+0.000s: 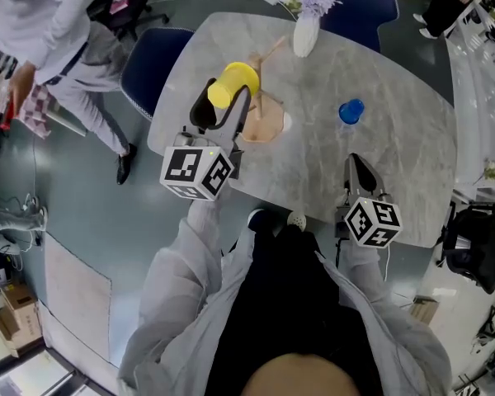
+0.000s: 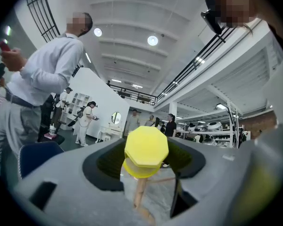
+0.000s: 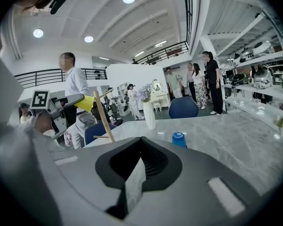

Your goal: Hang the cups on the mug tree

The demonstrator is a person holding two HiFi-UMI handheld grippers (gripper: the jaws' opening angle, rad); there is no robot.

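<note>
My left gripper (image 1: pixel 223 99) is shut on a yellow cup (image 1: pixel 233 84), which it holds lying on its side above the table's left part. In the left gripper view the yellow cup (image 2: pixel 146 150) sits between the jaws, bottom toward the camera. Just behind and below it is the wooden mug tree (image 2: pixel 140 194). The mug tree's base (image 1: pixel 262 126) rests on the marble table (image 1: pixel 404 139), its pegs bare. A blue cup (image 1: pixel 351 110) stands upside down right of the tree. My right gripper (image 1: pixel 361 172) is shut and empty over the near table edge.
A white vase of purple flowers (image 1: pixel 305 30) stands at the table's far edge. A blue chair (image 1: pixel 148 68) sits at the table's left, with a person in a white shirt (image 1: pixel 49 23) standing beyond it. A black bag (image 1: pixel 478 246) lies on the floor at right.
</note>
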